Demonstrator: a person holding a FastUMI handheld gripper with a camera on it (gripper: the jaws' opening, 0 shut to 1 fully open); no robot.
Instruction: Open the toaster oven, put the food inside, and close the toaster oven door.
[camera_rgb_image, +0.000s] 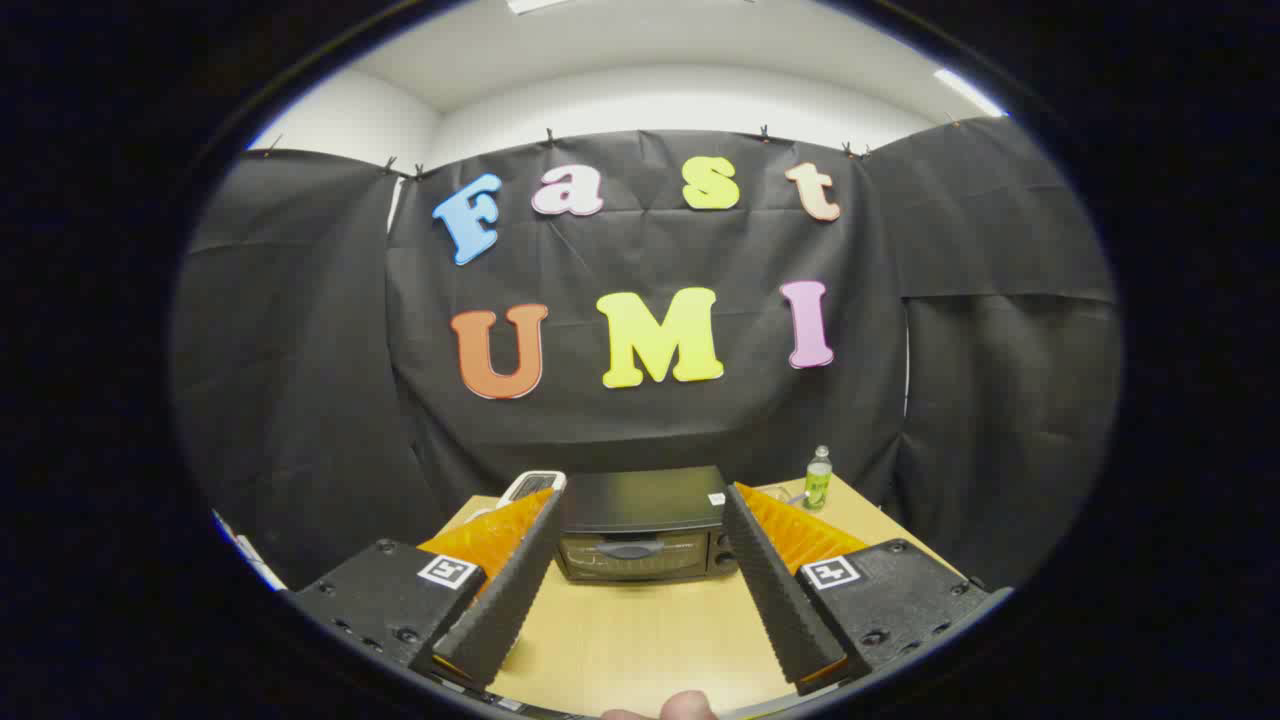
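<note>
Gripper (640, 500) spread wide, nothing between the fingers (505, 595), hovering above the near part of the wooden table (640, 640). Just ahead, framed between the fingertips: toaster oven (645, 525), dark and boxy, glass door shut, handle across the top of the door, knobs on its right side. Set toward the table's far edge, against the black cloth wall. Beyond the right finger, near the far right corner, a small green-labelled bottle (818, 478) standing upright. Beside the left fingertip, a white object (530, 485), not identifiable.

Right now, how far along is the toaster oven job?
Nothing looks done: the toaster oven on the table has its door shut. The hand-held gripper is open and holds nothing, with the oven beyond its fingers. Opening, loading food and closing all remain.
</note>
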